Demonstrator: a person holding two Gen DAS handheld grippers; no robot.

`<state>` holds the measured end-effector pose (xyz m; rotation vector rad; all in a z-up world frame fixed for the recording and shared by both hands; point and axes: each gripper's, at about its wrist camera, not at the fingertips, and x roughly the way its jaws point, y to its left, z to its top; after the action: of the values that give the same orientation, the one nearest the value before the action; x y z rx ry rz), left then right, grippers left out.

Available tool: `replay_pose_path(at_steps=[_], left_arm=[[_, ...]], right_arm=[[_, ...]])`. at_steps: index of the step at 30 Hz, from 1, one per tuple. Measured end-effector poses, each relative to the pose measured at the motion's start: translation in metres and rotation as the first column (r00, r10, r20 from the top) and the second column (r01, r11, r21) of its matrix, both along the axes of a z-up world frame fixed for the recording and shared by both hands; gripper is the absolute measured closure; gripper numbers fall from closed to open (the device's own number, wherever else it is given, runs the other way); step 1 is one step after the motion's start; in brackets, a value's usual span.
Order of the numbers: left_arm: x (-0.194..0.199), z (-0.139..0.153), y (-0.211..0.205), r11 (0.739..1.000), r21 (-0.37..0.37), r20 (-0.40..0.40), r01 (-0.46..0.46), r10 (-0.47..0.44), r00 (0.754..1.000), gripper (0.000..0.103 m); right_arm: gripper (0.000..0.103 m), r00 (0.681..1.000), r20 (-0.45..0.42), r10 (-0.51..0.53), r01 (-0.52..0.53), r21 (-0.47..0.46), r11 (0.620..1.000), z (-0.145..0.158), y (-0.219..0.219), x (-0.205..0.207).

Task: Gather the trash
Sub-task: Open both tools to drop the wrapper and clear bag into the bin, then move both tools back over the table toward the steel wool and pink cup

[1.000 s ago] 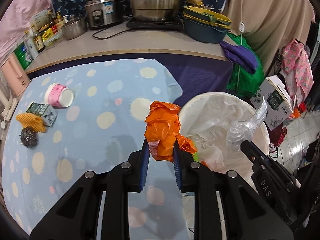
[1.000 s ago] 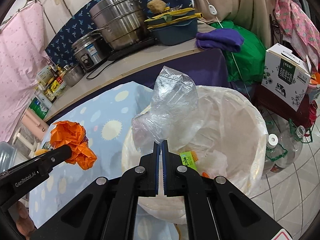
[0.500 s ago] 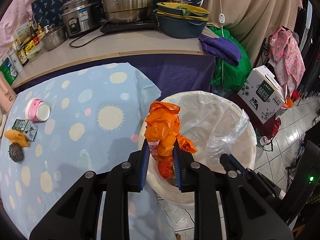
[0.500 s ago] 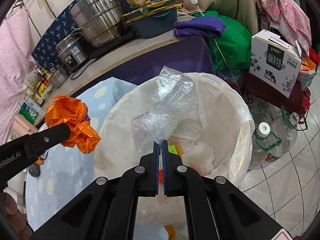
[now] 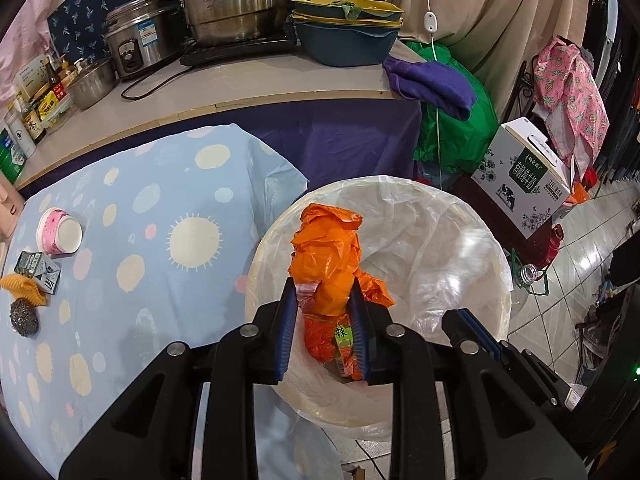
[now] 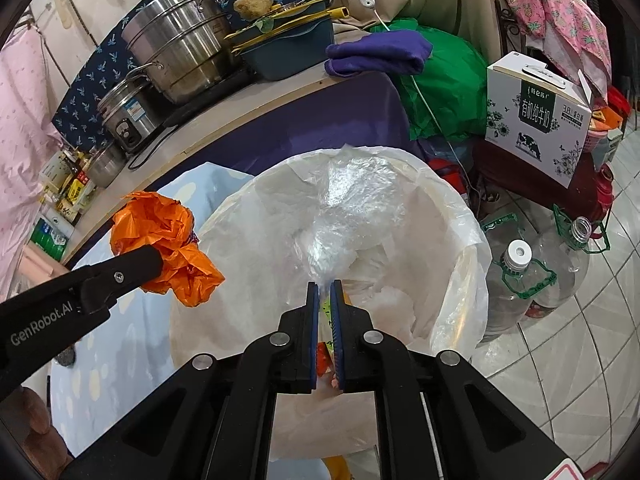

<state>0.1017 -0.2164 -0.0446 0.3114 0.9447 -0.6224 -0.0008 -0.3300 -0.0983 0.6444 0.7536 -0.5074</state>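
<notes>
My left gripper (image 5: pixel 325 292) is shut on a crumpled orange plastic bag (image 5: pixel 328 256) and holds it over the lined trash bin (image 5: pixel 472 216); the bag also shows in the right wrist view (image 6: pixel 160 236). My right gripper (image 6: pixel 325 286) is over the same bin (image 6: pixel 464 216), its jaws slightly parted, with a crumpled clear plastic bag (image 6: pixel 344 216) blurred at their tips. Orange and green wrappers lie inside the bin (image 5: pixel 344 340).
A blue dotted tablecloth (image 5: pixel 160 216) carries a pink cup (image 5: pixel 60 232), a small carton (image 5: pixel 38 266), an orange scrubber (image 5: pixel 22 284) and a steel scourer (image 5: pixel 24 312). A milk box (image 6: pixel 536 116) and plastic bottles (image 6: pixel 516 280) stand on the floor to the right.
Both grippers moved from the table edge to above the bin. The right gripper's jaws have parted slightly and the clear bag is blurred, slipping from them.
</notes>
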Motion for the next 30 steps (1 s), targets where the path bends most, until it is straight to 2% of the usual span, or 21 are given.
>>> replay_pose_path(at_steps=[2,6,10,23,26,30], left_arm=[[0.001,-0.001,0.001,1.000,0.005,0.005,-0.011,0.011,1.000,0.063],[0.001,-0.001,0.001,1.000,0.006,0.007,-0.012,0.012,1.000,0.056],[0.001,0.001,0.004,1.000,-0.003,0.013,-0.020,0.020,1.000,0.043],[0.006,0.009,0.022,0.998,-0.025,0.020,-0.049,0.049,0.999,0.042],[0.012,0.011,0.036,0.996,-0.030,0.018,-0.079,0.080,0.997,0.042],[0.025,0.011,0.063,0.988,-0.040,0.005,-0.147,0.147,0.989,0.042]], right_arm=[[0.093,1.000,0.003,-0.004,0.004,0.000,1.000,0.001,-0.001,-0.001],[0.081,1.000,0.013,-0.012,0.012,-0.005,1.000,0.004,0.000,-0.002],[0.075,1.000,0.025,-0.016,0.017,-0.012,1.000,0.009,0.001,-0.002],[0.067,0.999,0.039,0.009,-0.008,-0.039,0.999,0.023,0.014,0.005],[0.066,0.999,0.039,0.035,-0.033,-0.050,0.998,0.027,0.023,0.012],[0.058,0.996,0.041,0.080,-0.077,-0.070,0.995,0.033,0.044,0.025]])
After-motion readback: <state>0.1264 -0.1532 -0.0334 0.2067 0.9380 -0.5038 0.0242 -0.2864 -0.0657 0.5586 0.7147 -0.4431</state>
